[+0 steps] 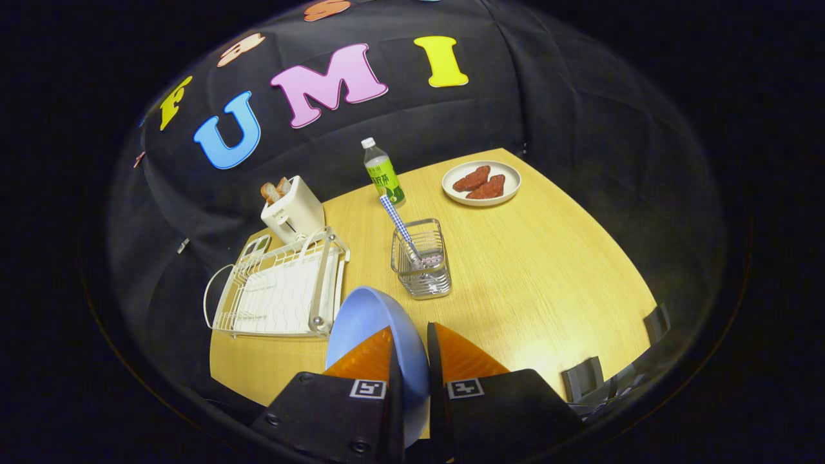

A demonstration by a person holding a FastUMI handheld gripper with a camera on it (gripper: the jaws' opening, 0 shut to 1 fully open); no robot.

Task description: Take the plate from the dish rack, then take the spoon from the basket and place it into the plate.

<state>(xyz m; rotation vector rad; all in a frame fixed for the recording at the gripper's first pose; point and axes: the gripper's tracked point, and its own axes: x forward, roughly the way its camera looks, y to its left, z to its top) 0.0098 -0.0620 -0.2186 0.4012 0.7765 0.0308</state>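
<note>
Already out of the rack (280,287), the plate (374,322) is clamped between the gripper (411,351) fingers just beside it; spoon (399,225) waits in the basket (422,267) beyond, unplaced.

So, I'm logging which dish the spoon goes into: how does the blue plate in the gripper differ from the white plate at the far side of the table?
The blue plate is held on edge, clamped between the gripper fingers above the table; the white plate lies flat on the table, beyond the wire basket. The blue plate is empty; the white plate carries two reddish-brown pieces of food. Both are round.
</note>
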